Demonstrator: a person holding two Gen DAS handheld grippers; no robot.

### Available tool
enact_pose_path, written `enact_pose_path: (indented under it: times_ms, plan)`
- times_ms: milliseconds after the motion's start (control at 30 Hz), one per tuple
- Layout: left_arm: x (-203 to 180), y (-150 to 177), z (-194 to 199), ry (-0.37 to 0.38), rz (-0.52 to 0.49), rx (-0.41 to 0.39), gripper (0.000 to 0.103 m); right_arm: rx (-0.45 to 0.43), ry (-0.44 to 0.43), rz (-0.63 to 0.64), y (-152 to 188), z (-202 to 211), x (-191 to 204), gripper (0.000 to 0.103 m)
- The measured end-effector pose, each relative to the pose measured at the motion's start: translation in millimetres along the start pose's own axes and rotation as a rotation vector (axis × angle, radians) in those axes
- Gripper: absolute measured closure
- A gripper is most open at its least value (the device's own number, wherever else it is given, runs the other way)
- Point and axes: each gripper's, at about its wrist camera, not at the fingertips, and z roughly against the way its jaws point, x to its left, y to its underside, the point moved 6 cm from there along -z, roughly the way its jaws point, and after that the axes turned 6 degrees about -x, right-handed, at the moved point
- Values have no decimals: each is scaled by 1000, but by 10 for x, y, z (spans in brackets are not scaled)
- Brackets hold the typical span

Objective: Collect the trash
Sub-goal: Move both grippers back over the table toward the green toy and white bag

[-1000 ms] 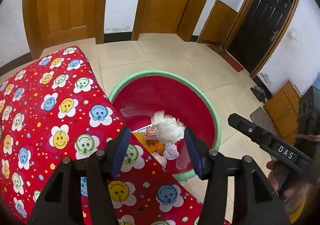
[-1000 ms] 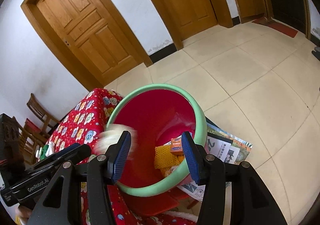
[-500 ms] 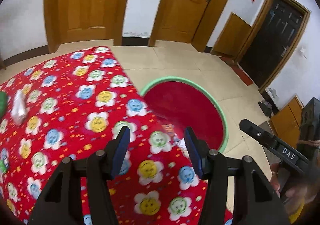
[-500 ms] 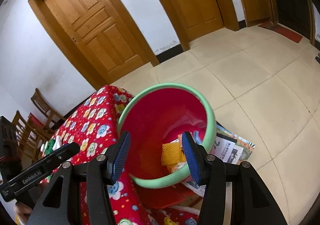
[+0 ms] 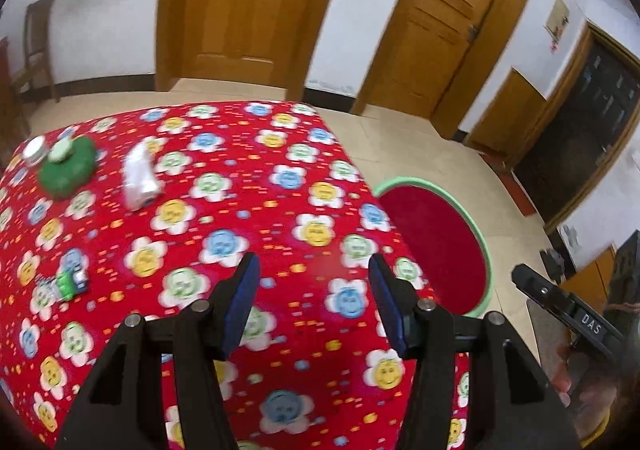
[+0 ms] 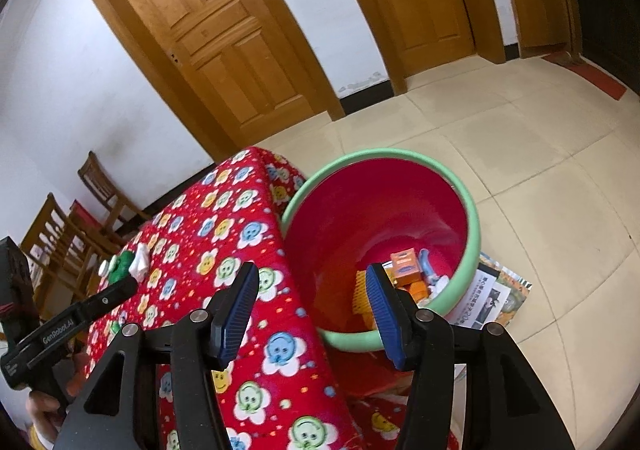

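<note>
The red bin with a green rim [image 6: 473, 234] stands on the floor beside the table's corner. It holds an orange box [image 6: 405, 265] and a yellow mesh piece [image 6: 361, 300]. My right gripper [image 6: 308, 284] hovers open and empty over the table's edge and the bin's near rim. My left gripper [image 5: 312, 276] is open and empty above the red flower cloth [image 5: 240, 218]. On the cloth lie a white crumpled wrapper [image 5: 138, 178], a green lump [image 5: 70, 172] with white caps, and a small green-and-white packet [image 5: 69, 284], all far left of the left gripper. The bin [image 5: 436, 246] sits to its right.
Newspapers [image 6: 494, 296] lie under the bin on the tiled floor [image 6: 540, 178]. Wooden chairs [image 6: 60, 234] stand behind the table at the left. Wooden doors [image 5: 244, 6] line the white wall. A hand with the right gripper's body [image 5: 568, 314] shows at the right edge.
My left gripper swung left from over the bin to above the tablecloth, bringing the table's trash into view. The right gripper drew back a little; a white blur at its left finger is gone.
</note>
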Motion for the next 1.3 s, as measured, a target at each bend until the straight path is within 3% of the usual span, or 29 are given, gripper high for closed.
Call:
enact_pose_path:
  times_ms: [467,733,1000,1300]
  plan:
    - [981,83,304,-167,140,-57,47,37,-17,57,142,-43,348,45]
    - [1539,168,343,-273,185,-48,47,61,-15,87,218,-96,496,45]
    - [1895,265,159,-316,209,4,47,87,-13,105,286,-188,613,44]
    - [1995,340,-11,-310,228,23,47,116,-11,154,305,-317,805,44]
